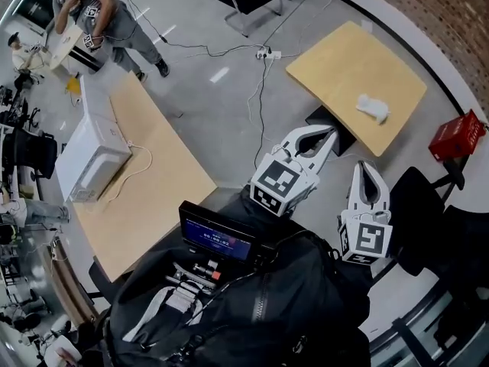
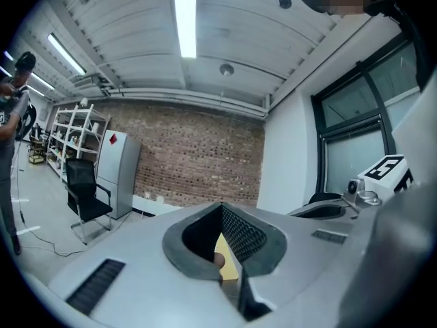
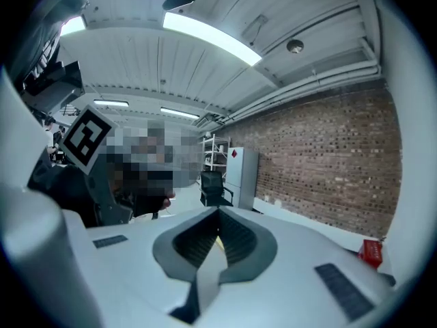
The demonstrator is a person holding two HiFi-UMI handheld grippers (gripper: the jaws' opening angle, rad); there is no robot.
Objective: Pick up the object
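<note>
Head view: left claw (image 1: pixel 331 134), right claw (image 1: pixel 365 167) both closed, empty; white lump (image 1: pixel 373 107) on table (image 1: pixel 336 67) unidentifiable.

Bright, even light comes from ceiling strip lamps (image 2: pixel 184 12) that glare white in both gripper views and reflect off the floor (image 1: pixel 219 75), shadows are soft, edges bend and darken strongly, and the left gripper (image 2: pixel 220 207) looks slightly blurred up close.

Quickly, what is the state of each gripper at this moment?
Left gripper: closed, fingers together, holding nothing.
Right gripper: closed, fingers together, holding nothing.
</note>
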